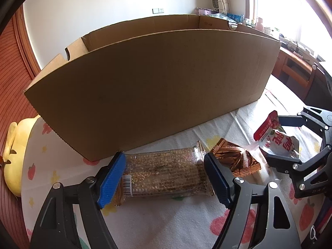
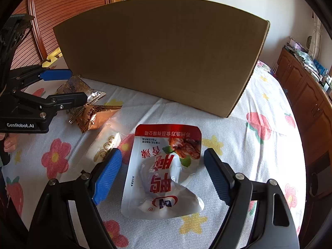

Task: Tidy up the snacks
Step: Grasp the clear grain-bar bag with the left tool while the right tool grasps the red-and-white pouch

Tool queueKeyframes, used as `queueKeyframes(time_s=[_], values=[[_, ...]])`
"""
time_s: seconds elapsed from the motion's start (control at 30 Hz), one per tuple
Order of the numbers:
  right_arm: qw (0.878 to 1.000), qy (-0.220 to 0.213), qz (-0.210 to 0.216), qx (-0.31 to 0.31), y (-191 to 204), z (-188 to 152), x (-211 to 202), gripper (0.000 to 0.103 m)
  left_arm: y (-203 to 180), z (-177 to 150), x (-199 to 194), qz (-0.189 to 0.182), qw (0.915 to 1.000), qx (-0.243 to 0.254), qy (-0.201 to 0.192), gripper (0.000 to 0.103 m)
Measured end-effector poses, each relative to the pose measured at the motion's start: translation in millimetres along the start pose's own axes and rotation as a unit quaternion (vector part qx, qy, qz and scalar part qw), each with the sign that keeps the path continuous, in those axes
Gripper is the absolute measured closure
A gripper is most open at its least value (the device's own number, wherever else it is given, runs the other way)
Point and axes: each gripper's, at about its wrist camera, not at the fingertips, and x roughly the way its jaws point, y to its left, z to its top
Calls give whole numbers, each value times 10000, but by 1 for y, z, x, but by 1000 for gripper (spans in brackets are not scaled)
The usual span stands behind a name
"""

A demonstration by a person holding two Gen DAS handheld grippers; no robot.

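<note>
A clear-wrapped grain bar (image 1: pixel 166 172) lies on the flowered cloth between the open fingers of my left gripper (image 1: pixel 166 176); the fingers stand at its two ends, and contact cannot be told. A copper foil snack (image 1: pixel 234 157) lies just right of it, also in the right wrist view (image 2: pixel 93 114). A white and red pouch (image 2: pixel 164 176) lies between the open fingers of my right gripper (image 2: pixel 161 176); it also shows in the left wrist view (image 1: pixel 274 137). A large open cardboard box (image 1: pixel 149 87) stands right behind the snacks.
A white packet with gold circles (image 2: pixel 105 147) lies left of the pouch. A yellow plush toy (image 1: pixel 14 155) sits at the cloth's left edge. A wooden cabinet (image 2: pixel 305 108) stands to the right, and a slatted wooden door (image 2: pixel 62 10) behind the box.
</note>
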Motion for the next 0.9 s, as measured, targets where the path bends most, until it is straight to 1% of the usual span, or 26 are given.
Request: queueKeyframes(time_s=[0.2, 0.33, 0.43, 0.5, 0.9], values=[[10000, 0, 0, -1, 0, 0, 0, 22, 4, 1, 7, 5, 10000, -39, 46, 19], [10000, -2, -1, -1, 0, 0, 0, 22, 6, 1, 17, -35, 9998, -109, 137, 12], [10000, 0, 0, -1, 0, -1, 0, 22, 10, 1, 25, -104, 9994, -234, 254, 11], [10000, 0, -1, -2, 0, -1, 0, 22, 14, 1, 29, -145, 9991, -296, 255, 10], [10000, 0, -12, -5, 0, 0, 1, 21, 17, -7, 37, -162, 9987, -372, 321, 8]])
